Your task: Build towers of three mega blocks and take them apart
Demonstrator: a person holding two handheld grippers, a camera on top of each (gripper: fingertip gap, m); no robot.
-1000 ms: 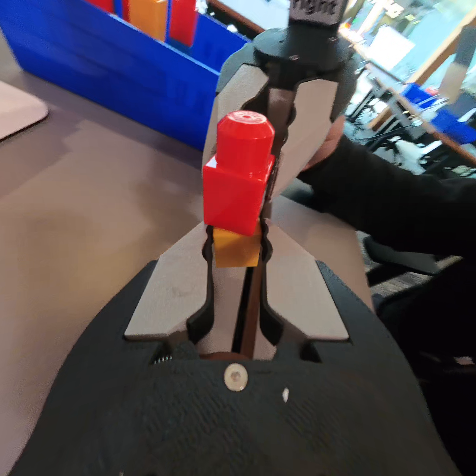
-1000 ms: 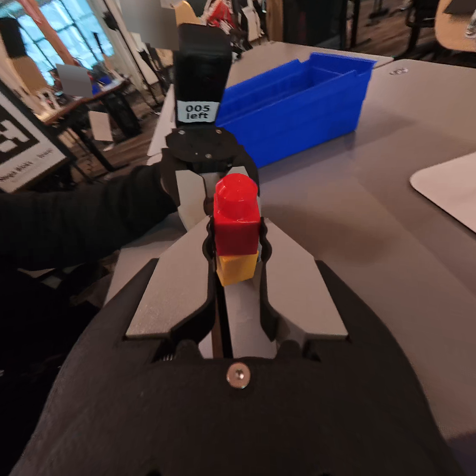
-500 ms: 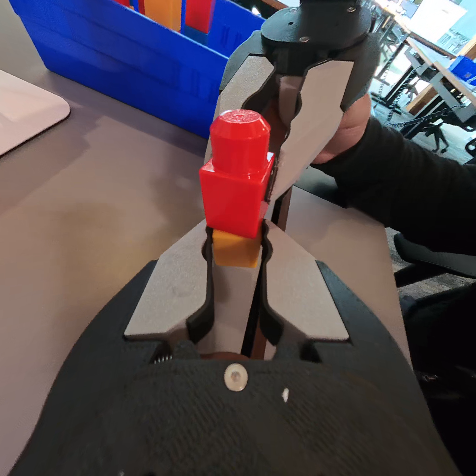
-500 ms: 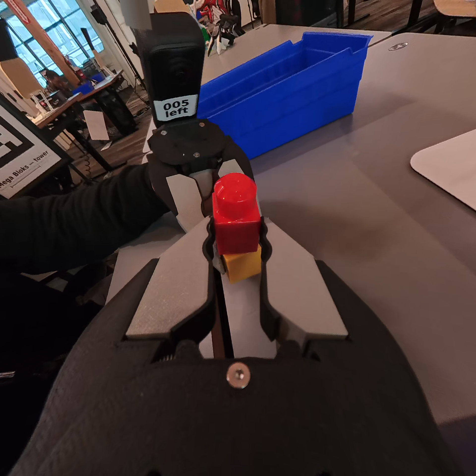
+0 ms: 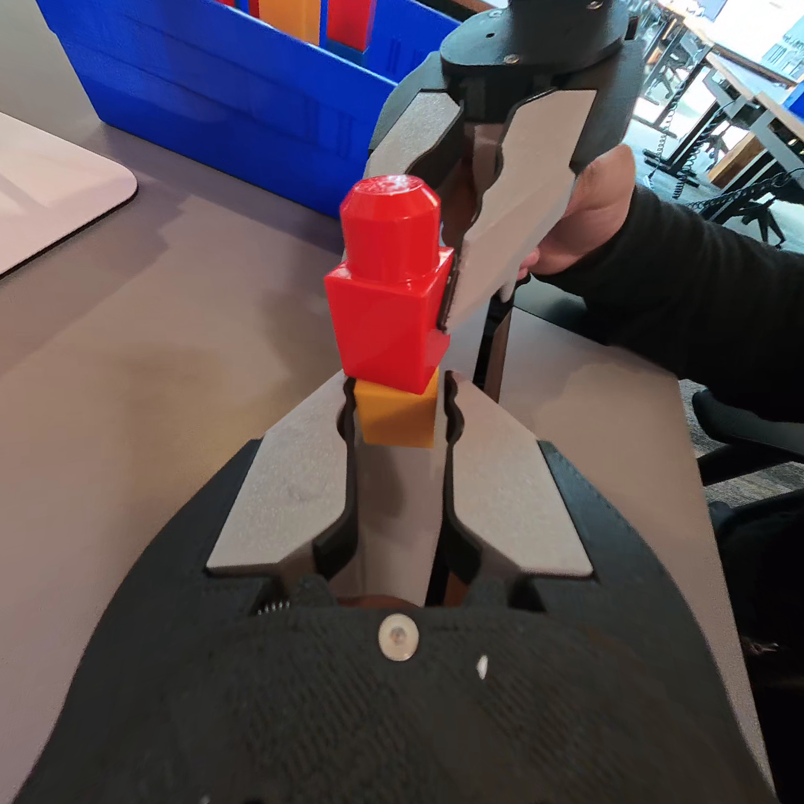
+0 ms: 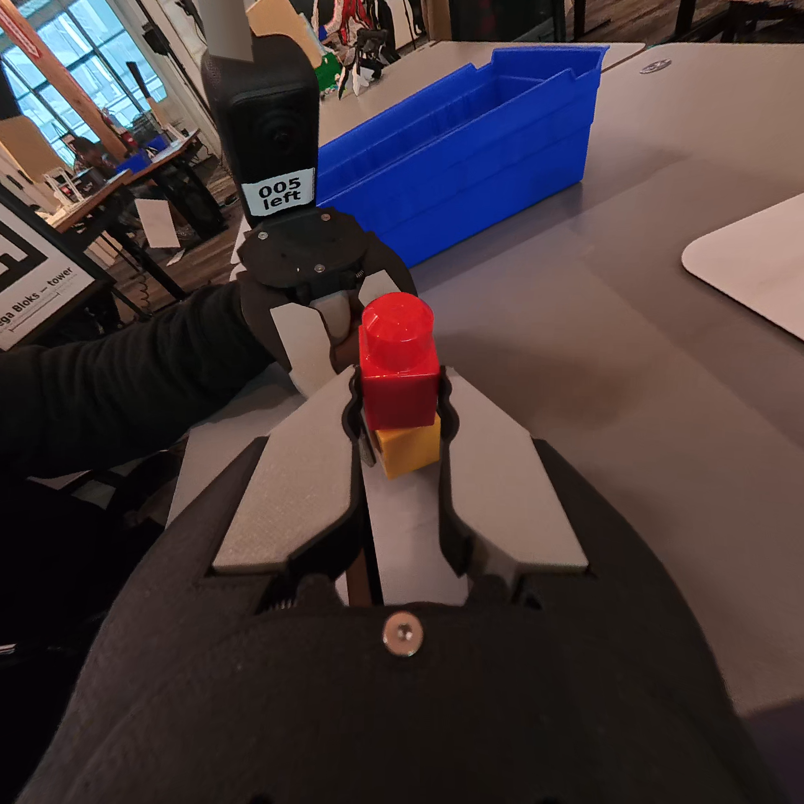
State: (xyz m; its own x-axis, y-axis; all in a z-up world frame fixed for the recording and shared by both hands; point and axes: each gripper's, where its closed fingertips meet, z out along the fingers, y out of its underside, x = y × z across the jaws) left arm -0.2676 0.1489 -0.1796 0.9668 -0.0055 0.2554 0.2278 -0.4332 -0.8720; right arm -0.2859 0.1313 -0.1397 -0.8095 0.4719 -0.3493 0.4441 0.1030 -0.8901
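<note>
A red block sits on a yellow-orange block, a little tilted on it. My left gripper is shut on the yellow-orange block. My right gripper is shut on the red block, with the yellow-orange block hanging askew below it. The two grippers face each other. One right finger presses the red block's side in the left wrist view. A left finger shows behind the stack in the right wrist view. I cannot tell whether the stack touches the grey table.
A blue bin stands at the back with an orange block and a red block in it; it also shows in the right wrist view. A white mat lies nearby. The table edge is close by. Left tips to right tips: about 4 cm.
Both grippers keep their hold. The red block has tipped on the yellow-orange one, and a small gap has opened at their joint. Both views have swung slightly.
</note>
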